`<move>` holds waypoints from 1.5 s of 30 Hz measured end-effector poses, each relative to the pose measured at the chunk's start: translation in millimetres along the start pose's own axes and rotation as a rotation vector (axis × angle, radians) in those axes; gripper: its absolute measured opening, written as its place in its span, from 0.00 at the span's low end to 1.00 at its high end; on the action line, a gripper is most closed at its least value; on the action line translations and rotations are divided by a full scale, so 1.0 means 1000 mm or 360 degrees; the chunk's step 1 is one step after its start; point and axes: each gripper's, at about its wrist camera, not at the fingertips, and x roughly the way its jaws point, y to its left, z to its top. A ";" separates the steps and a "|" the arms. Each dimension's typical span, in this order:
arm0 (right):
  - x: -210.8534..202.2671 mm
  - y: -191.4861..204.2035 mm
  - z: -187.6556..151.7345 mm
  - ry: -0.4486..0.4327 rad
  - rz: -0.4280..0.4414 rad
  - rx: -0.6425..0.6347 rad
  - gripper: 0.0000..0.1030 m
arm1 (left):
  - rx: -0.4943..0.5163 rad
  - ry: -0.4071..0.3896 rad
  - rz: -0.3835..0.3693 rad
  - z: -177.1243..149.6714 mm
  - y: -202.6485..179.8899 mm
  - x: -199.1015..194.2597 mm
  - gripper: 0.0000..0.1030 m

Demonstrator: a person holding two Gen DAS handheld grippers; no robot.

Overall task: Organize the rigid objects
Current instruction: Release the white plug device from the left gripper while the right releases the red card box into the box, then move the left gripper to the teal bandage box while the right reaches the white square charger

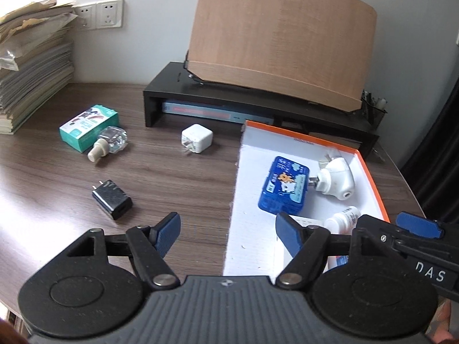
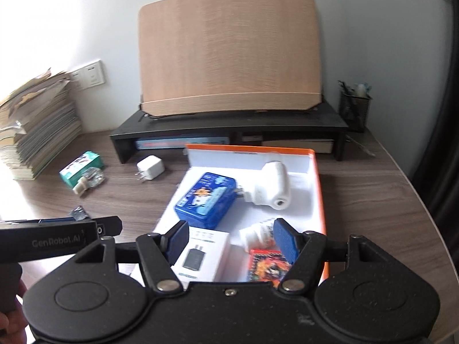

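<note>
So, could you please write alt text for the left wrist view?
The left hand-held gripper is open and empty above the near left edge of an orange-rimmed white box that holds a blue case. On the wooden desk to its left lie a black charger and a white charger.

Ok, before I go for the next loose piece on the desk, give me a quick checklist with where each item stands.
1. Left tongs empty, jaws apart: ok.
2. Right tongs empty, jaws apart over the box: ok.
3. Loose pieces left on the desk: black charger, white charger, green carton, clear bottle: not ok, four outside.
4. Path to the black charger, nearest the left tongs: ok, nothing in the way.
5. Room in the orange-rimmed box: ok, bare floor along its left side beside the blue case.
6. Bottle touching the carton: cannot tell.
</note>
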 end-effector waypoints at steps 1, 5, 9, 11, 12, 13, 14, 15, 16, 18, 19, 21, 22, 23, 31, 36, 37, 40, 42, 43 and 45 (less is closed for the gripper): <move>0.002 0.002 0.001 0.0002 0.0023 -0.0015 0.76 | -0.0016 -0.0006 0.0022 0.000 0.003 -0.001 0.73; 0.008 0.011 0.005 0.0005 0.0107 -0.0071 0.76 | -0.0070 -0.0023 0.0102 0.001 0.012 -0.005 0.74; 0.012 0.018 0.007 0.0013 0.0167 -0.0101 0.76 | -0.0100 -0.0034 0.0165 0.000 0.020 -0.011 0.75; 0.013 0.022 0.008 0.0014 0.0191 -0.0108 0.76 | -0.0110 -0.0040 0.0189 0.000 0.023 -0.014 0.75; 0.014 0.023 0.008 0.0014 0.0200 -0.0112 0.76 | -0.0116 -0.0043 0.0197 0.000 0.026 -0.015 0.75; 0.014 0.025 0.009 0.0014 0.0207 -0.0119 0.76 | -0.0124 -0.0047 0.0207 0.001 0.029 -0.016 0.76; 0.014 0.027 0.009 0.0013 0.0215 -0.0125 0.76 | -0.0128 -0.0051 0.0219 0.001 0.031 -0.017 0.76; 0.015 0.029 0.010 0.0014 0.0220 -0.0130 0.76 | -0.0135 -0.0056 0.0232 0.002 0.034 -0.017 0.76; 0.015 0.031 0.010 0.0014 0.0223 -0.0134 0.76 | -0.0143 -0.0060 0.0240 0.003 0.038 -0.018 0.76; 0.016 0.035 0.011 0.0010 0.0222 -0.0139 0.76 | -0.0165 -0.0066 0.0259 0.005 0.046 -0.019 0.76; 0.016 0.038 0.011 0.0012 0.0222 -0.0142 0.76 | -0.0174 -0.0070 0.0263 0.006 0.050 -0.019 0.76; 0.016 0.042 0.012 0.0012 0.0215 -0.0147 0.76 | -0.0181 -0.0074 0.0271 0.009 0.057 -0.019 0.76; 0.016 0.044 0.013 0.0011 0.0212 -0.0149 0.76 | -0.0182 -0.0077 0.0272 0.010 0.061 -0.019 0.77; 0.017 0.047 0.013 0.0011 0.0207 -0.0152 0.76 | -0.0184 -0.0078 0.0270 0.012 0.064 -0.019 0.77; 0.029 0.079 0.019 0.0022 0.0162 -0.0159 0.76 | -0.0184 -0.0074 0.0244 0.026 0.097 -0.011 0.78; 0.041 0.103 0.023 0.0029 0.0143 -0.0152 0.76 | -0.0184 -0.0066 0.0254 0.039 0.128 -0.002 0.78; 0.043 0.107 0.023 0.0032 0.0138 -0.0150 0.76 | -0.0186 -0.0066 0.0258 0.042 0.134 -0.001 0.78; 0.053 0.120 0.026 0.0043 0.0120 -0.0140 0.76 | -0.0176 -0.0066 0.0274 0.053 0.153 0.006 0.78; 0.060 0.128 0.027 0.0049 0.0107 -0.0132 0.76 | -0.0164 -0.0061 0.0280 0.061 0.164 0.013 0.78; 0.063 0.132 0.028 0.0053 0.0099 -0.0128 0.76 | -0.0158 -0.0057 0.0282 0.065 0.169 0.016 0.78; 0.070 0.140 0.030 0.0060 0.0085 -0.0126 0.76 | -0.0139 -0.0051 0.0276 0.072 0.178 0.023 0.78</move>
